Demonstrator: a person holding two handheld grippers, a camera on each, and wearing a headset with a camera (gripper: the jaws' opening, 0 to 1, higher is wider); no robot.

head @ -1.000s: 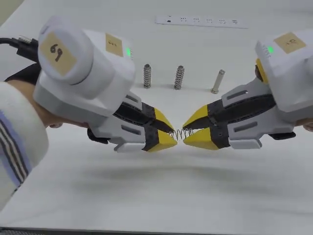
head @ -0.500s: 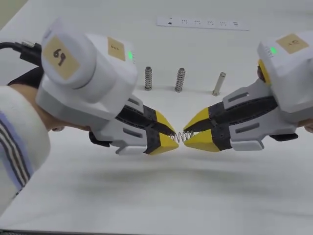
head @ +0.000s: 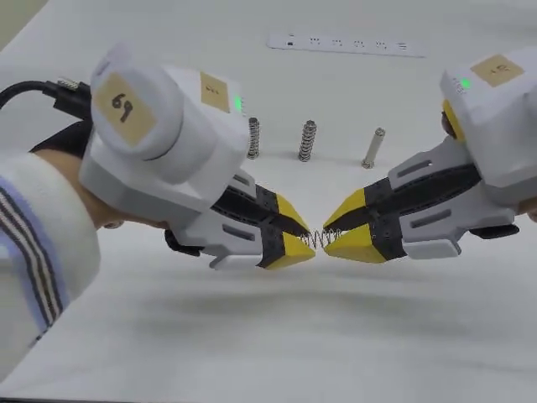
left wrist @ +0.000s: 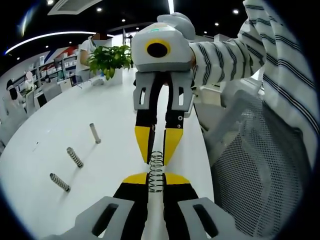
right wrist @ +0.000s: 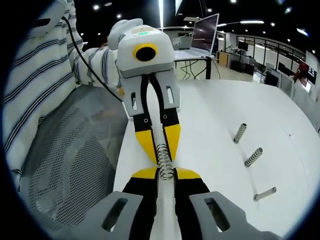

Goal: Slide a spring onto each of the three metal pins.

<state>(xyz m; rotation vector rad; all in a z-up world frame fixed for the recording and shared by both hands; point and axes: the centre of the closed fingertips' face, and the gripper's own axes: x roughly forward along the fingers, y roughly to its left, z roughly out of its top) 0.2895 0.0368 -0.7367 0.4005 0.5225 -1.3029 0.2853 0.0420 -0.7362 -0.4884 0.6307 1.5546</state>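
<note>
Steel spring [head: 317,241]: held level in the air just above the surface, spanning the small gap between the two grippers, with one end in each set of jaws.
Left gripper [head: 291,243]: jaws clenched on one end of the steel spring; yellow tips point toward the other gripper.
Right gripper [head: 342,238]: jaws clenched on the opposite end, tip to tip with the left gripper and just apart from it.
Left pin [head: 253,137]: upright beyond the grippers, spring-covered along its shaft.
Middle pin [head: 308,140]: upright beside it, also spring-covered.
Right pin [head: 372,148]: bare metal, last in the row of three as the head view shows it.
Surface [head: 252,336]: white, carrying the three pins.
Power strip [head: 344,42]: white, lying at the far side, well beyond the pins.
Striped sleeve [head: 33,243]: on the arm behind the left gripper.
Mesh chair [left wrist: 250,165]: beside the surface in the left gripper view.
Potted plant [left wrist: 109,60]: green, at the far end in that view.
</note>
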